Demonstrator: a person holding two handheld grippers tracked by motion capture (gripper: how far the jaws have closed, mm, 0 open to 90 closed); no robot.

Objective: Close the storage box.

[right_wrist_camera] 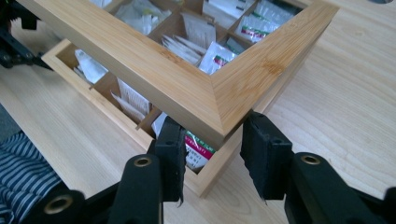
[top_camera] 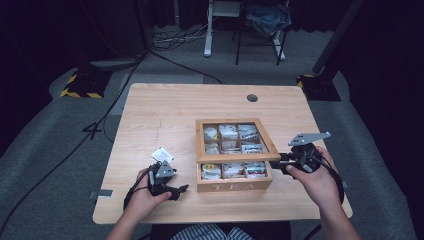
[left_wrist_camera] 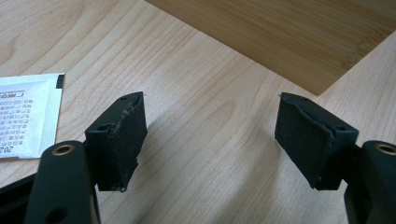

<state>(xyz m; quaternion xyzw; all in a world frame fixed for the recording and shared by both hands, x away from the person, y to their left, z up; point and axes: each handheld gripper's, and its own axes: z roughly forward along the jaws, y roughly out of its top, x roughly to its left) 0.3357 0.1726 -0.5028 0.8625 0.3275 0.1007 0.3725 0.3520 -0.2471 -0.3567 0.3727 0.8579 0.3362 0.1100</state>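
A wooden tea box (top_camera: 234,187) marked TEA stands mid-table, its glass-paned lid (top_camera: 235,156) lifted at the front. Rows of tea sachets (top_camera: 232,171) show under the raised edge. My right gripper (top_camera: 280,162) is at the lid's front right corner. In the right gripper view that lid corner (right_wrist_camera: 219,100) lies over the tips of the right gripper (right_wrist_camera: 212,120). The jaws stand apart on either side of the corner and I see no squeeze on it. My left gripper (top_camera: 172,190) rests low at the box's left. The left gripper (left_wrist_camera: 210,100) is open and empty over bare table.
A loose white sachet (top_camera: 162,154) lies on the table just beyond my left hand, and the same sachet (left_wrist_camera: 28,116) sits left of the jaws. The box wall (left_wrist_camera: 289,37) is just ahead of them. A cable hole (top_camera: 252,98) is at the far right.
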